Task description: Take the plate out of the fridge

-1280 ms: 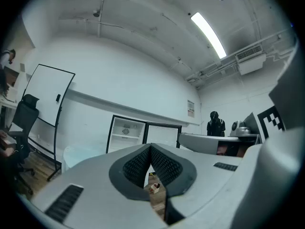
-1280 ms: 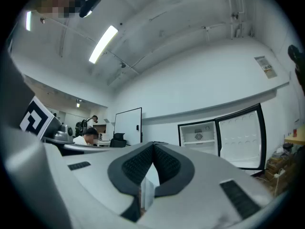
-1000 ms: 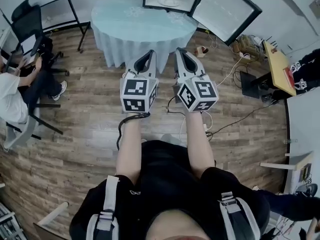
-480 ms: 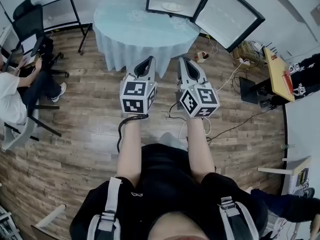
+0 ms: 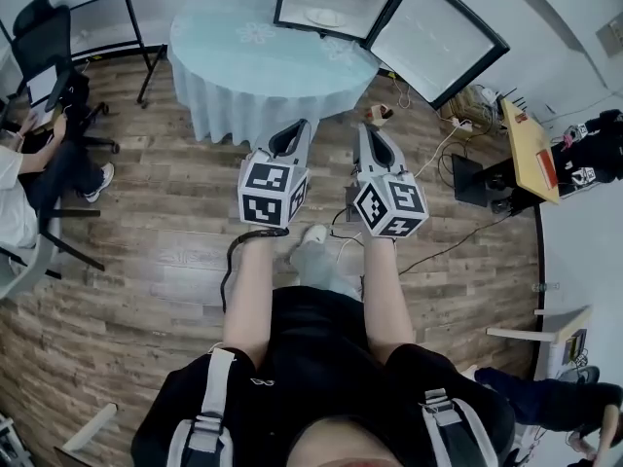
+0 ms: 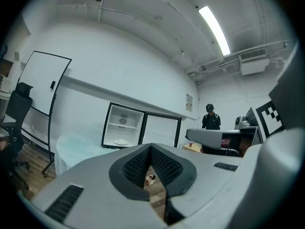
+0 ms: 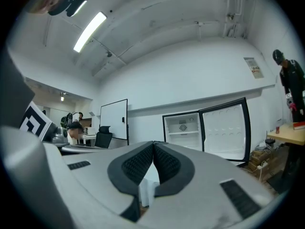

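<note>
The small fridge [image 5: 326, 3] stands open at the top of the head view, behind a round table [image 5: 263, 61] with a pale blue cloth. Its door [image 5: 433, 37] is swung out to the right. A white plate [image 5: 324, 17] lies on the fridge's lower shelf, also seen as the plate [image 6: 120, 141] in the left gripper view. My left gripper [image 5: 304, 123] and right gripper [image 5: 366, 126] are held side by side over the wooden floor, short of the table, and point at the fridge. Both are shut with nothing between the pads.
A seated person [image 5: 24, 178] and an office chair [image 5: 44, 42] are at the far left, beside a whiteboard stand [image 5: 136, 27]. Cables [image 5: 438, 251] run over the floor at the right, near a wooden desk [image 5: 531, 149] and a person in black [image 5: 594, 144].
The view has moved forward towards the table and fridge, and a foot now shows under the grippers. Both grippers stay shut and side by side.
</note>
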The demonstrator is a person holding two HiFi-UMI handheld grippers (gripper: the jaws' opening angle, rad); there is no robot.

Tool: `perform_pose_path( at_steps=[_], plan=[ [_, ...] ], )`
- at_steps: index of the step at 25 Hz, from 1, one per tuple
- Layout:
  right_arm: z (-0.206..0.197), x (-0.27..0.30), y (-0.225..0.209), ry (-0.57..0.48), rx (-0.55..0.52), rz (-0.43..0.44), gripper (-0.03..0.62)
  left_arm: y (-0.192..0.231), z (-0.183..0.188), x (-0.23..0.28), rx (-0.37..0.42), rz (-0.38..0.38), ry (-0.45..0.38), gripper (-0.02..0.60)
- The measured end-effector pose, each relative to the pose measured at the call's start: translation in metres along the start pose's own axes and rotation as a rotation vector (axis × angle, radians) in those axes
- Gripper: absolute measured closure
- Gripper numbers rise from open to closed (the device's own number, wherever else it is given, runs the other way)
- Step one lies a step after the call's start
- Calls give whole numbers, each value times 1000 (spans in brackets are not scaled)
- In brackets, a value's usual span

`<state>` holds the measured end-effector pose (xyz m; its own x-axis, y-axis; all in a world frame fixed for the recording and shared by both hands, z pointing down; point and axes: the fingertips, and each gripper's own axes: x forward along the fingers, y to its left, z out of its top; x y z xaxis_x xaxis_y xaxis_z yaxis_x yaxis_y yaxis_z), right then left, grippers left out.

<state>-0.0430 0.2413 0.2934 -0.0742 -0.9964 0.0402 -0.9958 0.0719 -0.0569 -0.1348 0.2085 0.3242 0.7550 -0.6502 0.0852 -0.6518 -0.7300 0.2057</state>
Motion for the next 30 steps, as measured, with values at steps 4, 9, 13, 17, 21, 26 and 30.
perform_pose_path(
  at_steps=[4,9,13,17,21,26,30],
  plan=[
    [-2,25,5,-1,-12,48,589,18,4,11,-7,32,-18,586],
    [-1,58,5,-1,5,99,588,48,4,17,-52,97,-36,586],
    [-19,78,-1,22,38,111,588,68,-11,24,-76,128,-16,586],
    [-42,95,-28,70,61,88,588,85,-39,45,-144,145,33,588],
    [-50,113,-60,91,81,60,588,86,-54,84,-203,122,58,587],
    [-70,139,-105,128,112,36,588,67,-60,149,-243,52,44,588],
    [-69,163,-139,131,126,32,588,73,-62,192,-285,58,49,588]
  ],
)
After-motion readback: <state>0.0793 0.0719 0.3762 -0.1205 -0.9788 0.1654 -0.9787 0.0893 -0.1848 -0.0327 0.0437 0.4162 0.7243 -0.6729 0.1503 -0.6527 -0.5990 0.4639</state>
